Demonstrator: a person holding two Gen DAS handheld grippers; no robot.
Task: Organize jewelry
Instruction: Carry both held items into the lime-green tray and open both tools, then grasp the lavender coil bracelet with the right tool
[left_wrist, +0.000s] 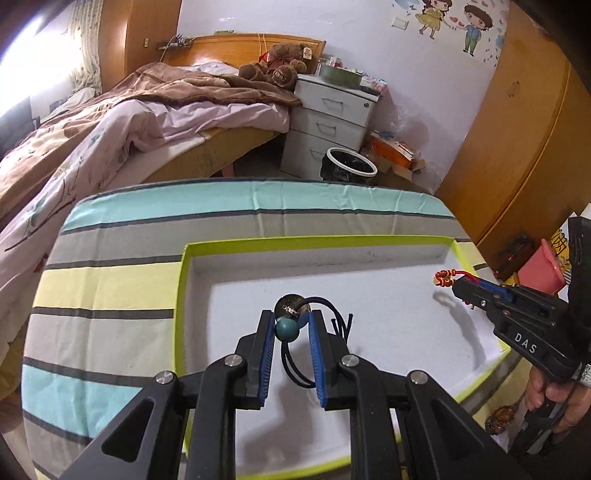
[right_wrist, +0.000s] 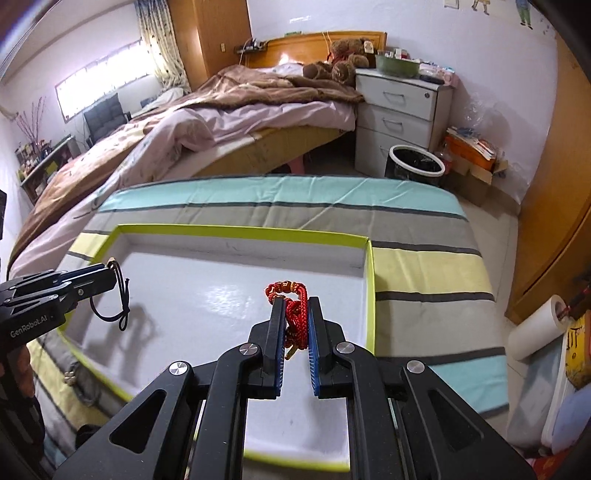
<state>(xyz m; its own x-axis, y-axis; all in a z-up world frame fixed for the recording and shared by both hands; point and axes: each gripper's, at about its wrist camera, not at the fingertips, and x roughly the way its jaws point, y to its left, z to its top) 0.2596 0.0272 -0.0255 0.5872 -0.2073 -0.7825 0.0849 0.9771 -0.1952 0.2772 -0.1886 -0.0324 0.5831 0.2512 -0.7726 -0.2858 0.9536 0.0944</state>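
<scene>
Necklace (left_wrist: 291, 325) within left hand-held gripper (left_wrist: 292, 320)

you look across a bedroom with pale lilac walls (right_wrist: 491, 66). an unmade bed (right_wrist: 229, 110) with a wooden headboard (right_wrist: 295, 48) holds a brown teddy bear (right_wrist: 343, 59). beside it stands a white drawer unit (right_wrist: 399, 110), a black bin (right_wrist: 415, 166) near it. daylight comes through a curtained window (right_wrist: 99, 85) at left; wooden wardrobes (left_wrist: 517, 129) line the right.

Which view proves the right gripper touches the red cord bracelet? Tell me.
Touching. The right wrist view shows the right gripper pinching the red cord bracelet between both fingers.
</scene>
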